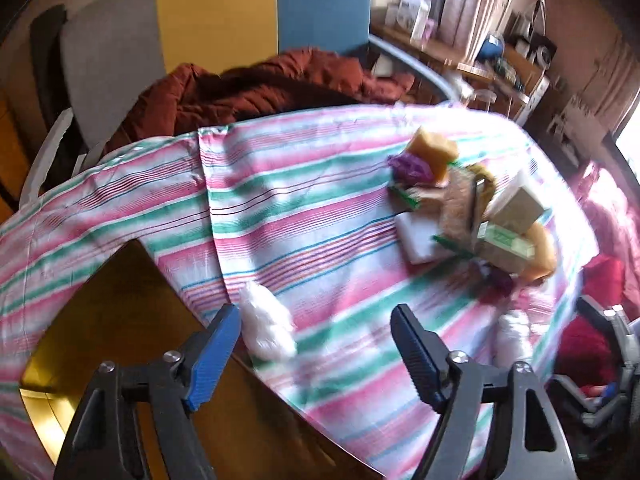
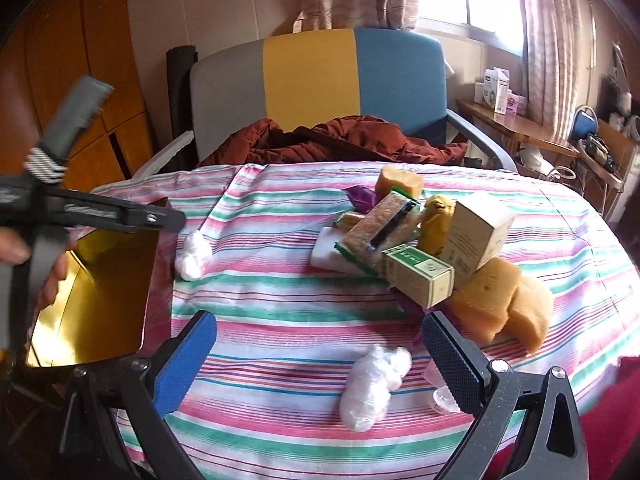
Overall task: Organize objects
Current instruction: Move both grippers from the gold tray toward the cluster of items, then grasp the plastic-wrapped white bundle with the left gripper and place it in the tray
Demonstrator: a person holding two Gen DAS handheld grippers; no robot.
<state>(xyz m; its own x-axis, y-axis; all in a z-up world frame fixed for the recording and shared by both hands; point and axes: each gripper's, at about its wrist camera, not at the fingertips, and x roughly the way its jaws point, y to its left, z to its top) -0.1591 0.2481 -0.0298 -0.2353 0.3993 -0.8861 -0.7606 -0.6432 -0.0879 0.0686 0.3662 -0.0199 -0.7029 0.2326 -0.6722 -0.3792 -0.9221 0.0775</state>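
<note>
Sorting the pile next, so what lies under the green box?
The green box rests on a yellow sponge and purple wrapping. Anything deeper under the pile is hidden.

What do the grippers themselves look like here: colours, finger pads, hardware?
Both match. The left gripper and right gripper each have black angular frames with silver pivot bolts, one finger padded in ribbed blue, the other in textured black. From the right wrist view, the left gripper's body carries a grey handle with a black-and-white striped band. No cables visible.

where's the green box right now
In the right wrist view the green box lies right of centre at the front of the pile, leaning against the tan box, above the sponge.
</note>
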